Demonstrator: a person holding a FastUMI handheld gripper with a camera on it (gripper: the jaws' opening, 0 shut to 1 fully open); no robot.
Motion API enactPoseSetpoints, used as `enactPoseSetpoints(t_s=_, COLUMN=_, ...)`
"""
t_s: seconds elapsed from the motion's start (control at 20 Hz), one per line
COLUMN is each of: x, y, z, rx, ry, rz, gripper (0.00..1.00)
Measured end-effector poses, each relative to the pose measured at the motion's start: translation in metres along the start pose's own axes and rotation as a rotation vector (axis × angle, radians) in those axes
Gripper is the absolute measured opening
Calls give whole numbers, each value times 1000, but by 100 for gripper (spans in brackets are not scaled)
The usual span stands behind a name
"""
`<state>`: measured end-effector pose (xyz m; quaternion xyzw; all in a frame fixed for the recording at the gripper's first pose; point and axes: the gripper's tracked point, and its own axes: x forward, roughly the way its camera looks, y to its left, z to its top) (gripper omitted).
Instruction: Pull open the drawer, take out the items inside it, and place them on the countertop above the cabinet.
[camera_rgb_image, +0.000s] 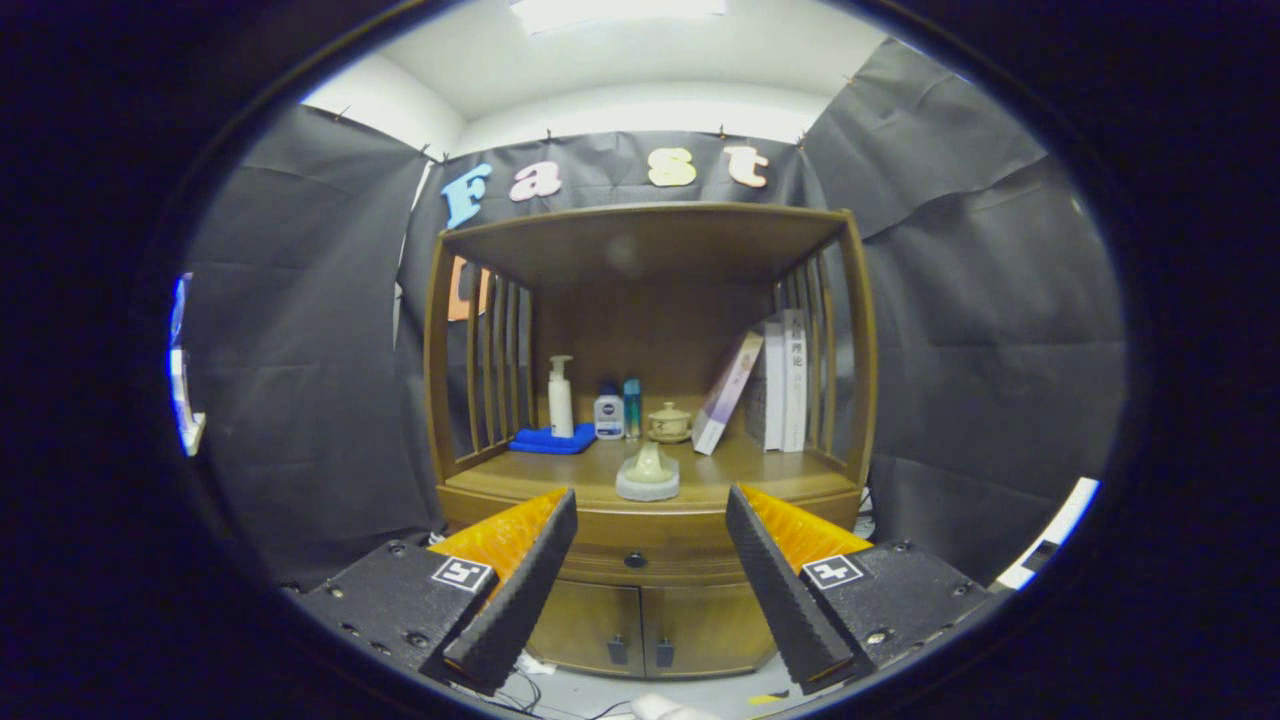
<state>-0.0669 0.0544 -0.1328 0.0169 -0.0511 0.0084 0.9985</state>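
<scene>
A pump bottle stands on a blue cloth; books lean opposite.

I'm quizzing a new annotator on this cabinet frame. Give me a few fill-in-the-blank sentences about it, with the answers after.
1. The drawer under the countertop is ____.
2. The tongs are ____, with the drawer knob seen between the two fingers.
3. The pump bottle stands on a ____ cloth.
4. The books stand at the ____ end of the countertop.

Missing words: closed; open; blue; right
</scene>
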Motion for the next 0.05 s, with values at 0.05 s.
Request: enactPoseSetpoints(t_s=0.05, x=-8, y=-10, z=2, rx=-5, ry=-4, rz=-16, gripper=98)
